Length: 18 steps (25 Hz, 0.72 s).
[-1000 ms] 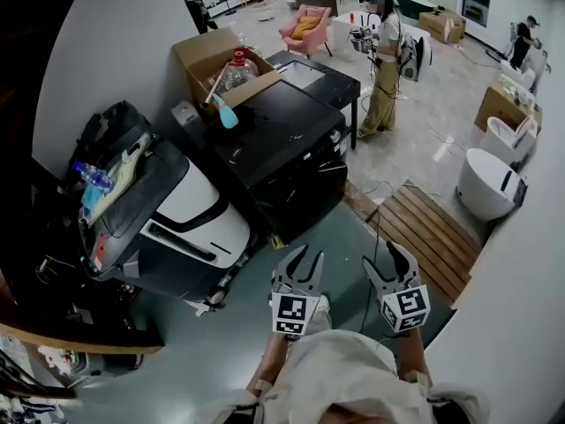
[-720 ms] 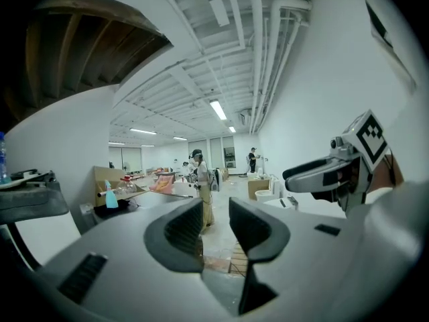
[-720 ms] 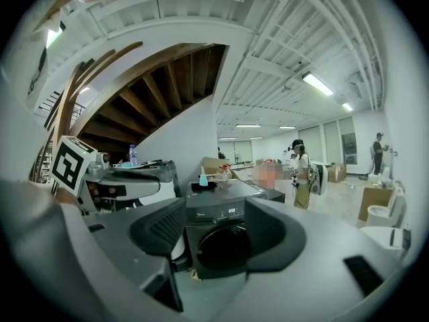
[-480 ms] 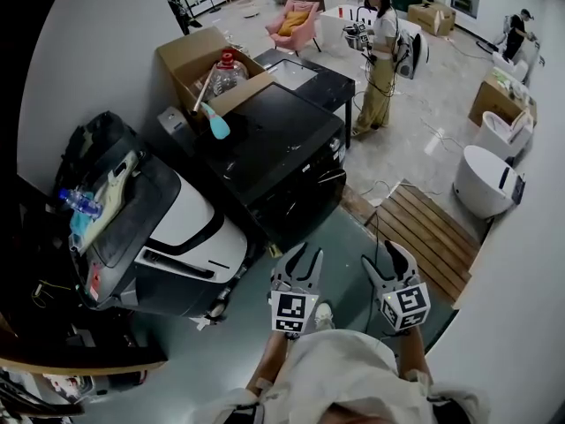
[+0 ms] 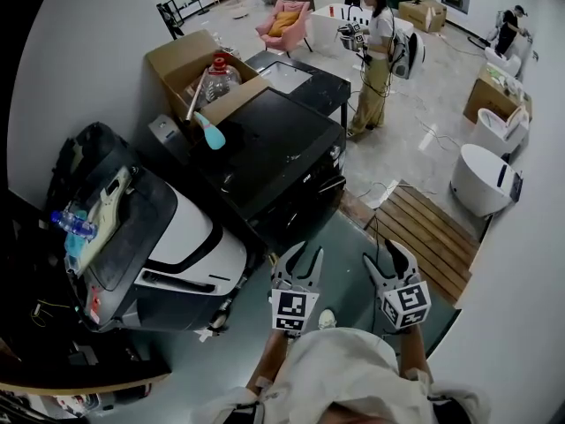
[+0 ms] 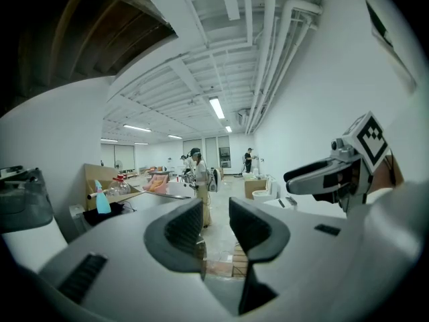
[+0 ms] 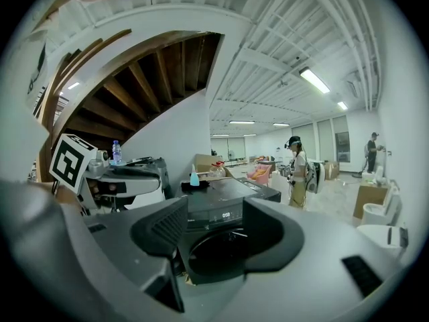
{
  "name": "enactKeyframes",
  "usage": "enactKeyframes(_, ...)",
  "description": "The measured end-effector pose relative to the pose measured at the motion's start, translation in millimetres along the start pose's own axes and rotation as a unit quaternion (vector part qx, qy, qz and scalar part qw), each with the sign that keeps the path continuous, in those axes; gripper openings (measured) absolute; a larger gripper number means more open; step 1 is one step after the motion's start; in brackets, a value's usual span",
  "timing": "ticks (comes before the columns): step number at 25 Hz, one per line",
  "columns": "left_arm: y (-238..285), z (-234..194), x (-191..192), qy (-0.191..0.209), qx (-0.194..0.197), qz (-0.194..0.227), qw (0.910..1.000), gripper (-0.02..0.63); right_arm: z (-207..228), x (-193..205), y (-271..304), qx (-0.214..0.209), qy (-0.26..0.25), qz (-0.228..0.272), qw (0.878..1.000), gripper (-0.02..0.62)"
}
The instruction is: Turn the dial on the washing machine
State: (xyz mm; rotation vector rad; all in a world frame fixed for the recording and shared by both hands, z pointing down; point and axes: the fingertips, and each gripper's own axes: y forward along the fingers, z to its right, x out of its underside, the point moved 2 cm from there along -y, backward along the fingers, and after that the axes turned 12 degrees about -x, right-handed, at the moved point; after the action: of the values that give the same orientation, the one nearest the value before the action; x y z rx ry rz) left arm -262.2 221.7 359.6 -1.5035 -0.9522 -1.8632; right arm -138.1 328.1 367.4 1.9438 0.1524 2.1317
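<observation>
A black front-loading washing machine [image 5: 281, 168] stands on the floor ahead of me, with its control strip and round door facing my grippers. In the right gripper view the machine [image 7: 226, 215] shows between the jaws, display lit; I cannot make out a dial. My left gripper [image 5: 298, 258] and right gripper [image 5: 394, 254] hang side by side in the air short of the machine, both open and empty. The left gripper [image 6: 216, 224] points past the machine toward the open room. From the right gripper [image 7: 214, 225] view the left gripper [image 7: 124, 172] shows at the left.
A white and black appliance [image 5: 181, 237] loaded with a bag sits left of the washer. A cardboard box [image 5: 181, 60], water jug [image 5: 221, 76] and teal spray bottle [image 5: 208, 134] stand behind it. To the right are a wooden pallet [image 5: 434, 228], a white tub [image 5: 482, 180] and a standing person [image 5: 374, 51].
The head view has drifted, so the machines sit slightly lower and further left in the frame. Both grippers hold the same place and stay open.
</observation>
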Motion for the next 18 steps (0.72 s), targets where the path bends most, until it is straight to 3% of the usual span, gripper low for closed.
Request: enactKeyframes(18,47,-23,-6,-0.001,0.025,0.011,0.9996,0.130,24,-14,34,0.035,-0.002,0.005,0.999,0.253)
